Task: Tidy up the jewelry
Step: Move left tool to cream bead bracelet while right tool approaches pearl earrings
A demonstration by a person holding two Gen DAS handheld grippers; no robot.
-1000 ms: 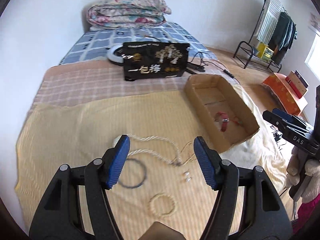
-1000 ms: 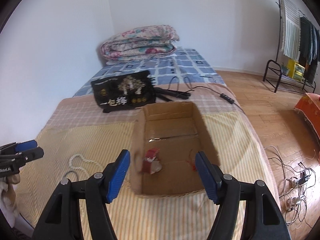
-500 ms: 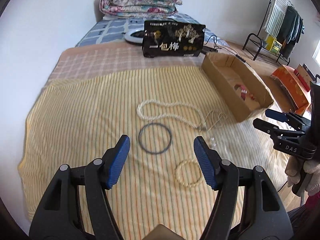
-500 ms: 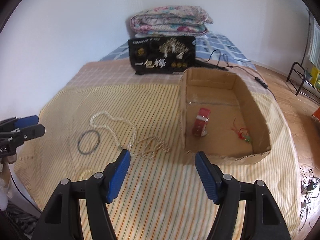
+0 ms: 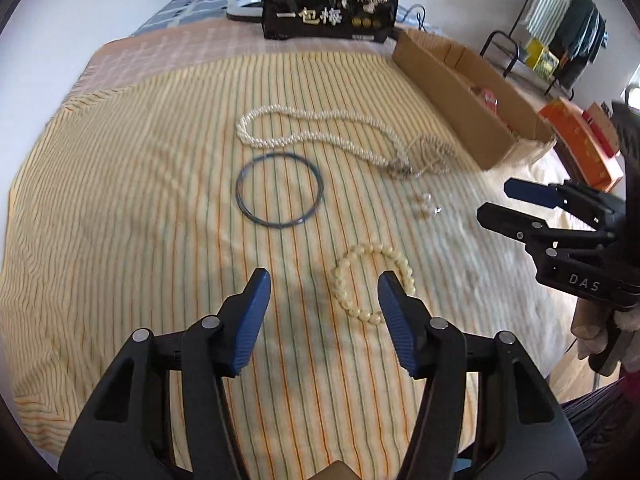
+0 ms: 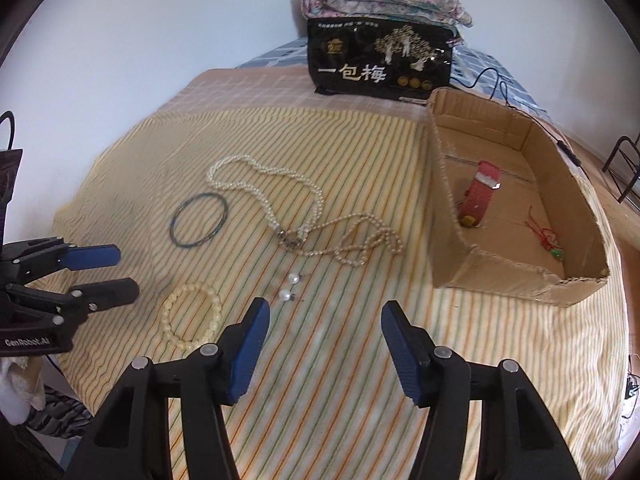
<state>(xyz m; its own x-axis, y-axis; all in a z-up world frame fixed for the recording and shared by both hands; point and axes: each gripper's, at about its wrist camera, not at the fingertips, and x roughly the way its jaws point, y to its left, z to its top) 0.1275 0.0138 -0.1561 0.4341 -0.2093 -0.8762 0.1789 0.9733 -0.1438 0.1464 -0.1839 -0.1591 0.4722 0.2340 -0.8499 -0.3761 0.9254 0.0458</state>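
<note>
Striped cloth [image 5: 120,200], loose jewelry, open claws

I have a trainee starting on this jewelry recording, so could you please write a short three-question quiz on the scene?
1. True or false: the dark thin bangle lies inside the cardboard box.
2. Which piece lies nearest the left gripper? A) cream bead bracelet B) white pearl necklace C) the pearl earrings
3. Fill in: the red strap-like item lies inside the ____.

Key: 1 false, it lies on the striped cloth. 2 A. 3 cardboard box.
</note>
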